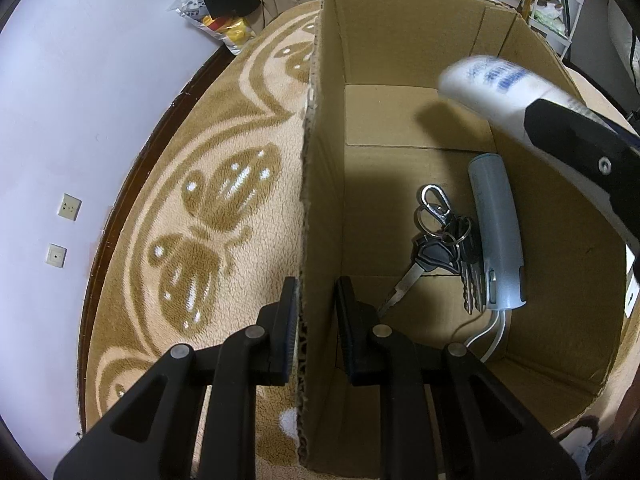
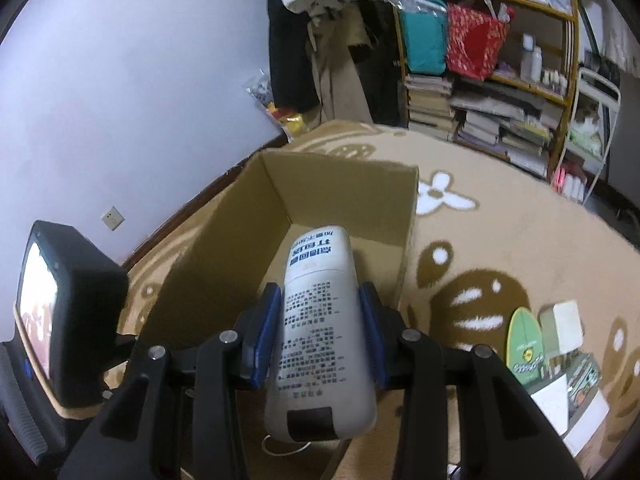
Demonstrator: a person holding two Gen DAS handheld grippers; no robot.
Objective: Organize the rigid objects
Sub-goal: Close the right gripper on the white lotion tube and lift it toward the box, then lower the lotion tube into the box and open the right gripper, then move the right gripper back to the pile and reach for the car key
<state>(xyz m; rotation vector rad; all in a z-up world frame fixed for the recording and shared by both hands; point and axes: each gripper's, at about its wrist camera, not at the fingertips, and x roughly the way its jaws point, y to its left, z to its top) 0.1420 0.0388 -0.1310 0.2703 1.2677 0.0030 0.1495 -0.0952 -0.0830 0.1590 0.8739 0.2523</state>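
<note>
left gripper (image 1: 316, 300) pinches the cardboard box (image 1: 400, 40) wall; right gripper (image 2: 320, 316) clamps a white bottle (image 2: 320, 320) above it.

My black jaws carry blue pads (image 2: 265, 336) against a white bottle (image 2: 320, 328) printed with dark text. The cardboard box (image 1: 400, 48) is plain brown, on a tan rug (image 1: 224, 184) with darker brown butterfly shapes dotted white.

left gripper (image 1: 316, 312): jaws straddle, near-closed | right gripper (image 2: 320, 320): jaws clamped
</note>
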